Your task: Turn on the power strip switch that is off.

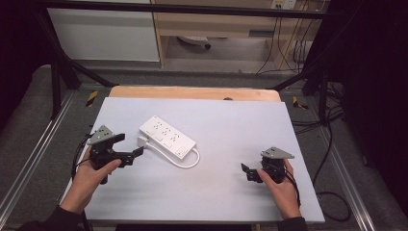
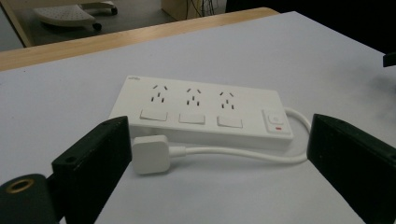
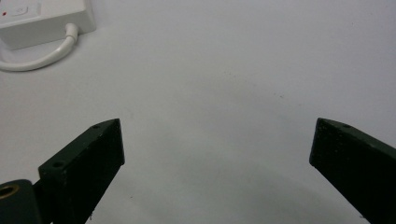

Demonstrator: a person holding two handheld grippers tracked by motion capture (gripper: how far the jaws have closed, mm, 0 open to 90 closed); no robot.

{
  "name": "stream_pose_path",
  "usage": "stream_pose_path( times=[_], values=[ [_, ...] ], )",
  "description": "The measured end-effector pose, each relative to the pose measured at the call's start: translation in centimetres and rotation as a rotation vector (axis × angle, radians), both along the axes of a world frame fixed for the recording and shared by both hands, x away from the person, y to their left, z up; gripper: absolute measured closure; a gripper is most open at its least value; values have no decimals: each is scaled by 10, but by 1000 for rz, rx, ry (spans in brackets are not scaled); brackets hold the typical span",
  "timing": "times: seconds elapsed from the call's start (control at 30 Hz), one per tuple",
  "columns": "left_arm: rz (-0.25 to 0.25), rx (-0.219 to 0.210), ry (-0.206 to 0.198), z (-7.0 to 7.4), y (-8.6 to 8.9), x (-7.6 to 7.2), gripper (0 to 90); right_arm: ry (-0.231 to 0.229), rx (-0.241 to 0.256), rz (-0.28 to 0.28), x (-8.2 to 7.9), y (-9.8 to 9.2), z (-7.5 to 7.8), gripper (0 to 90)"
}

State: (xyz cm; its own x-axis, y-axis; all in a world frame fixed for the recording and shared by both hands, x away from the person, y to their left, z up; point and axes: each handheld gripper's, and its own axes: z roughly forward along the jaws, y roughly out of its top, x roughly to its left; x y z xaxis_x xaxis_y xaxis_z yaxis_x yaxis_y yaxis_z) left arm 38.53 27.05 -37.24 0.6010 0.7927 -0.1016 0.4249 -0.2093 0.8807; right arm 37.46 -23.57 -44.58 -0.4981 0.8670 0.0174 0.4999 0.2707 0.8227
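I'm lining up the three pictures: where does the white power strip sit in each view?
High view: the power strip lies left of centre, angled, near the left hand-held gripper.
Left gripper view: centre, beyond the plug.
Right gripper view: one end at the top left corner.
Shared landmark: its looping white cable.

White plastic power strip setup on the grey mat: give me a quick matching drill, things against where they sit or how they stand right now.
Things:
1. white plastic power strip
2. white square plug
3. left gripper
4. right gripper

States:
A. open, over bare grey mat, apart from the strip
B. lies flat, three sockets up
C. open, aimed at the plug
D. lies on the mat in front of the strip, on its white cable

Pairs: 1-B, 2-D, 3-C, 4-A
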Motion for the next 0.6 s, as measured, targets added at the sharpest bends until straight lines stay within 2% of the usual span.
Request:
stream_pose_path(
  times=[0.6],
  values=[
    [-1,7,5,4,-8,24,73,17,14,-5,-1,0,0,36]
  ],
)
